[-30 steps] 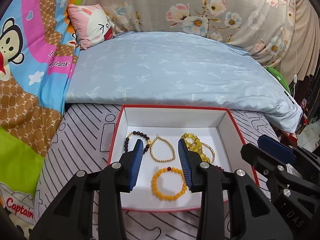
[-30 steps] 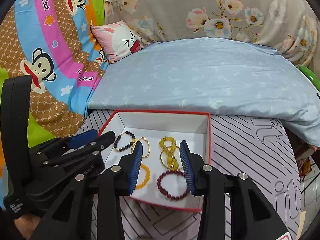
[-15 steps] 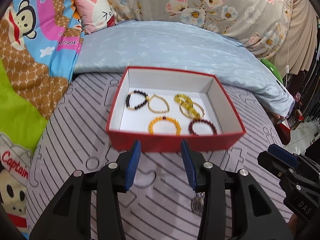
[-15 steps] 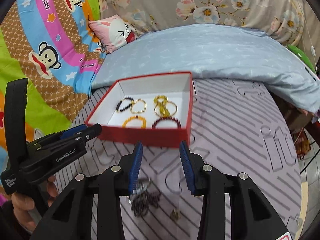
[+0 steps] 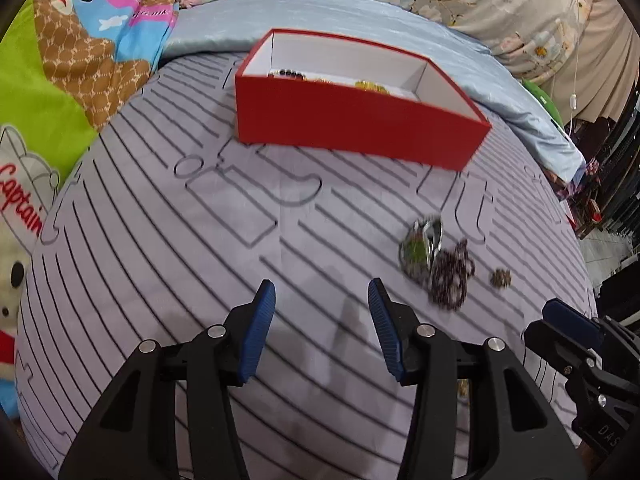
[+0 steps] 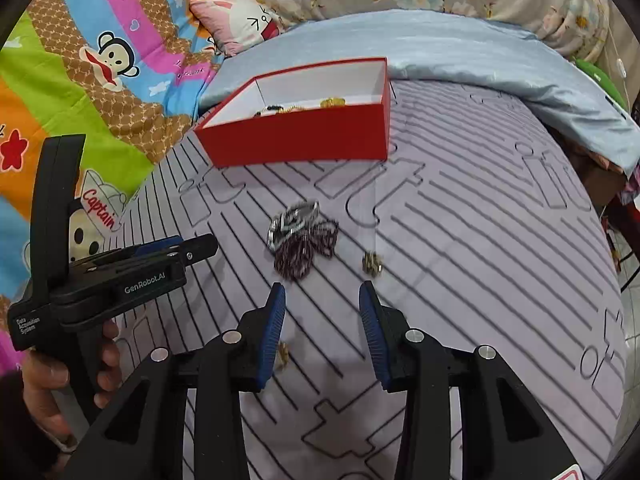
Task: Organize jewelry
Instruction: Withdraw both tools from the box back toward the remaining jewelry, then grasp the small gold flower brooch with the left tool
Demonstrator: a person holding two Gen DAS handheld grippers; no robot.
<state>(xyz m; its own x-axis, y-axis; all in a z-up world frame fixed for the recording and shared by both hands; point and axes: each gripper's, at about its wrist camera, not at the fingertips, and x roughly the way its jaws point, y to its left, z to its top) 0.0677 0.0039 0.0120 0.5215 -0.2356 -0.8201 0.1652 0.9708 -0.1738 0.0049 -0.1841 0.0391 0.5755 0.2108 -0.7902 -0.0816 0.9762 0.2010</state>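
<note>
Both grippers hover with nothing in them over the striped bed cover (image 6: 460, 240).

Left gripper (image 5: 320, 300) and right gripper (image 6: 322, 300) hold their fingers wide apart. The red box (image 6: 304, 140) sits at twelve o'clock with bracelets inside; a tangled jewelry pile (image 6: 302, 236) lies just ahead of the right gripper, a small gold piece (image 6: 371, 263) at its three o'clock.

I see even, soft indoor light, fairly bright, no glare. Faint finger shadows fall on the striped mat (image 5: 168, 264) ahead of the left gripper (image 5: 322, 296). Jewelry pile (image 5: 438, 260) is motion-blurred in both views. Strong fisheye bending, dark vignette at corners
</note>
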